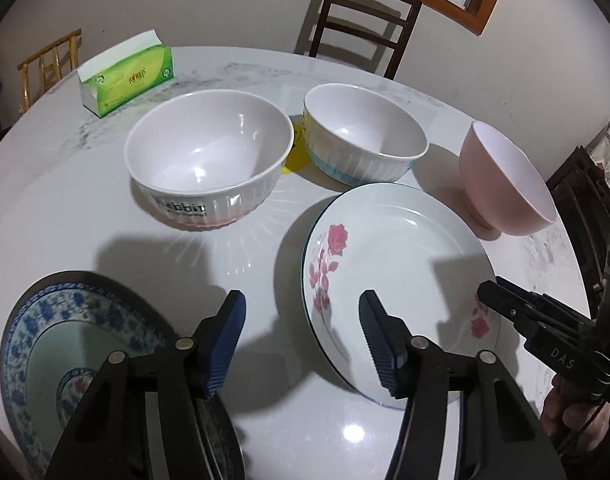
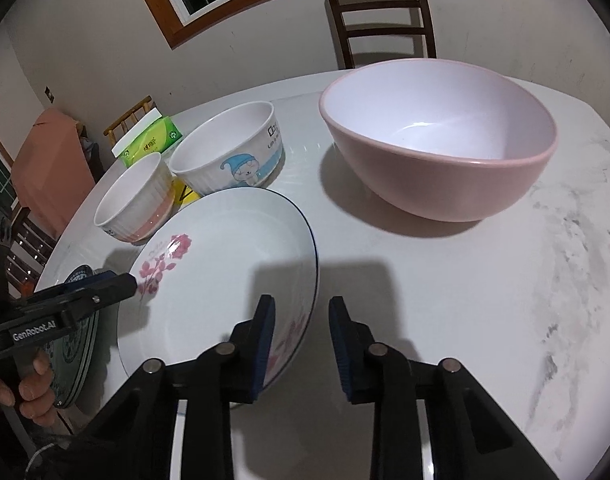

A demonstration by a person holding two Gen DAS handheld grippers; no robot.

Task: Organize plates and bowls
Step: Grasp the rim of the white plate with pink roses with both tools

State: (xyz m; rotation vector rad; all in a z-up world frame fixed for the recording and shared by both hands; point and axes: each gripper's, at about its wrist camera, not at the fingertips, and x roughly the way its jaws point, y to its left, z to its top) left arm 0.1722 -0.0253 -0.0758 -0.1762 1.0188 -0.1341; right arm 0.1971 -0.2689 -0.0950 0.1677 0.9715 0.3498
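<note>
The marble bench [image 1: 85,208] carries everything; on it, the rose plate [image 1: 393,280] lies between my two grippers, its near rim sitting right between the fingers of my right gripper [image 2: 301,344], which stands half open and grips nothing. That hand is nearer, reaching in low and level. My left gripper [image 1: 303,344] hovers wide and empty between the rose plate and the blue-patterned plate [image 1: 65,352].

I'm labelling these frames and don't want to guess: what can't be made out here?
- Blue-patterned plate: near part hidden by the left hand-held gripper in the left wrist view.
- Rose plate: near rim covered by the right hand-held gripper in the right wrist view.
- Yellow object between the two ribbed bowls: mostly hidden, unidentifiable.
</note>
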